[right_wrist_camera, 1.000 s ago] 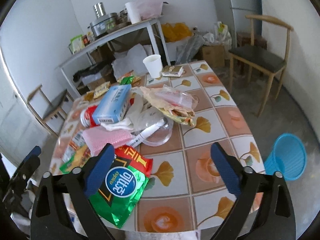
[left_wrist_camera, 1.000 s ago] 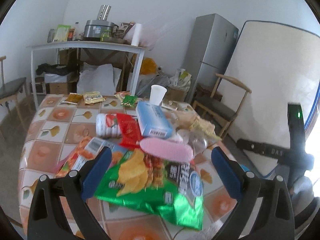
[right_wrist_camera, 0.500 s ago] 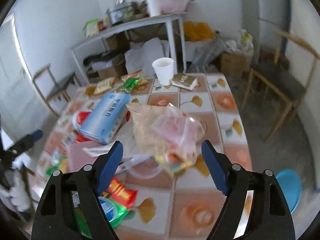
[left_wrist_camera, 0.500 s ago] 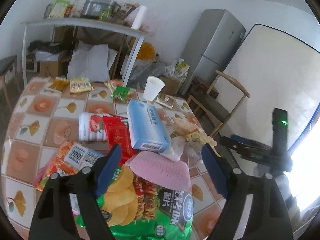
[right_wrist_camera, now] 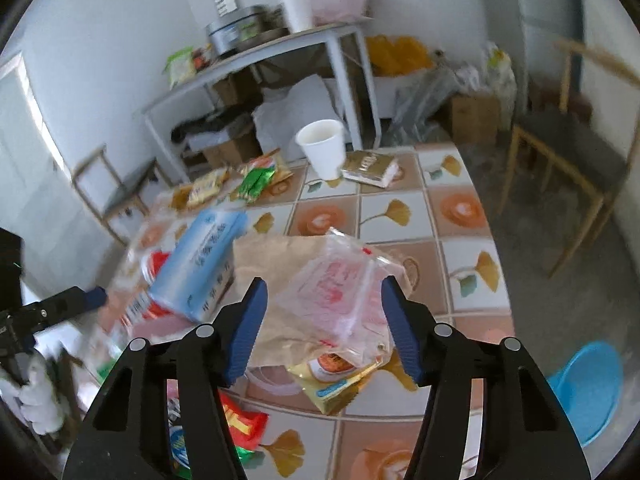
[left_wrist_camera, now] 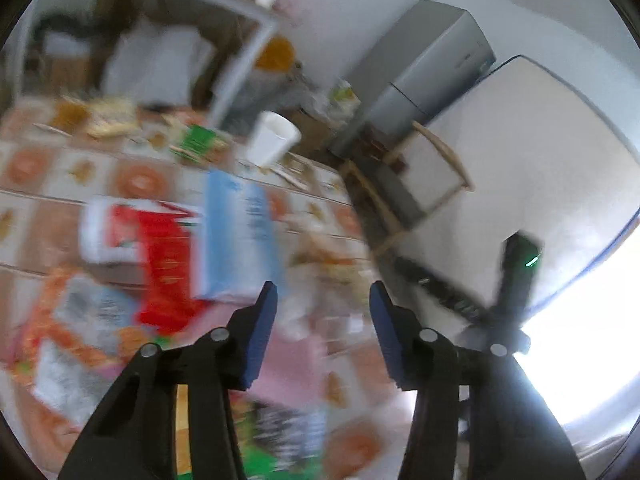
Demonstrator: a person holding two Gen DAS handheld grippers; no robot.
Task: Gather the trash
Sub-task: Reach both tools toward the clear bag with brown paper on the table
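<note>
- We open on the right wrist view, the sharper of the two: the right gripper (right_wrist_camera: 322, 300) hangs with its blue-padded jaws spread wide on either side of the clear plastic bag (right_wrist_camera: 340, 292), but we cannot tell whether either pad touches it.
- That crinkly, see-through bag with red print lies on a flat brown paper bag (right_wrist_camera: 272, 256), and a glossy yellow snack packet (right_wrist_camera: 336, 384) pokes out just below the plastic one.
- Just left of the clear plastic bag sits the light blue tissue pack (right_wrist_camera: 200, 264), a soft rectangular block with printed lettering.
- Beyond the clear plastic bag stands a white paper cup (right_wrist_camera: 322, 152), upright, with a small flat box (right_wrist_camera: 370, 168) right beside it and crumpled green and yellow wrappers (right_wrist_camera: 256, 178) to its left.
- Only this view gives us the round blue bin (right_wrist_camera: 584, 392) on the floor, low and right of the clear plastic bag, off the tiled table (right_wrist_camera: 460, 208).
- Over to the left wrist view, and it is heavily smeared: the left gripper (left_wrist_camera: 322, 304) is parted, nothing between its jaws that we can make out.
- Here the tissue pack (left_wrist_camera: 236, 240) sits just left of those jaws, with a shiny red wrapper (left_wrist_camera: 164, 264) beside it.
- Only this view shows the grey fridge (left_wrist_camera: 424, 64) and the pale mattress-like panel (left_wrist_camera: 532, 152) leaning at the wall.
- The paper cup (left_wrist_camera: 272, 138) appears here too, far beyond the tissue pack.
</note>
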